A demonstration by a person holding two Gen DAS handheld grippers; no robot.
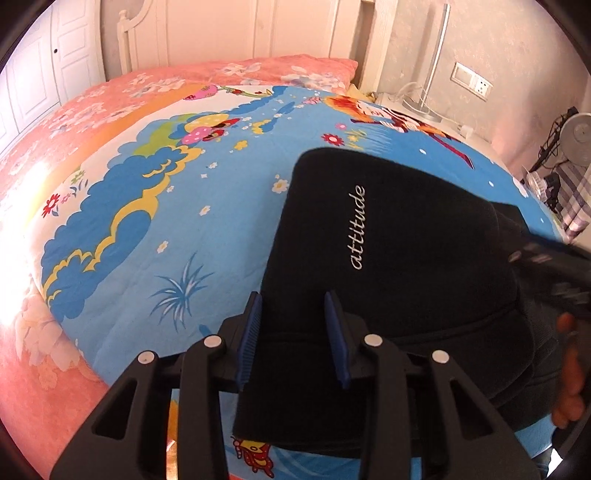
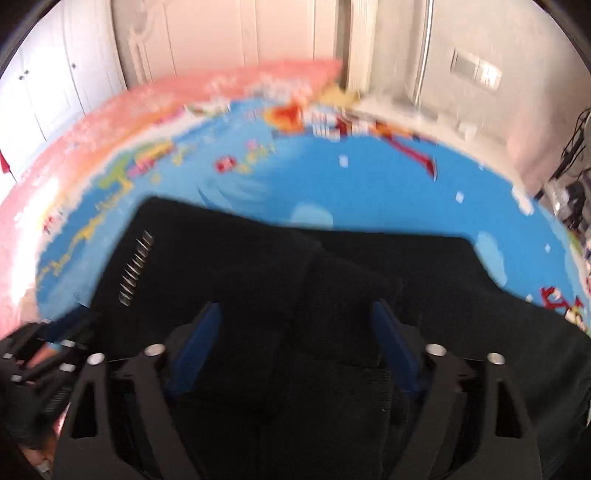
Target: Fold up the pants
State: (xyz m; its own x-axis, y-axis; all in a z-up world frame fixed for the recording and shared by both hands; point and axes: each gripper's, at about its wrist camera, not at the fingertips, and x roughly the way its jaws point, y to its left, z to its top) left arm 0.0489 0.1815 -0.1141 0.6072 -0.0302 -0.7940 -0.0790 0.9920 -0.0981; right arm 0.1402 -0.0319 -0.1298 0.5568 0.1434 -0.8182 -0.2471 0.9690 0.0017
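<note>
Black pants [image 1: 406,240] with white "attitude" lettering lie folded on a blue cartoon-print bedspread [image 1: 155,206]. My left gripper [image 1: 295,306] is open, its blue-padded fingers over the near left edge of the folded pants. In the right wrist view, which is motion-blurred, the pants [image 2: 258,258] fill the lower half and my right gripper [image 2: 299,314] is open wide above the black fabric. The right gripper also shows blurred at the right edge of the left wrist view [image 1: 546,266].
A pink floral pillow [image 1: 280,70] lies at the head of the bed by the white headboard [image 1: 221,33]. A bedside table with cables [image 1: 417,103] and a wall socket [image 1: 472,81] are at the far right. A fan [image 1: 576,129] stands beyond the bed's right edge.
</note>
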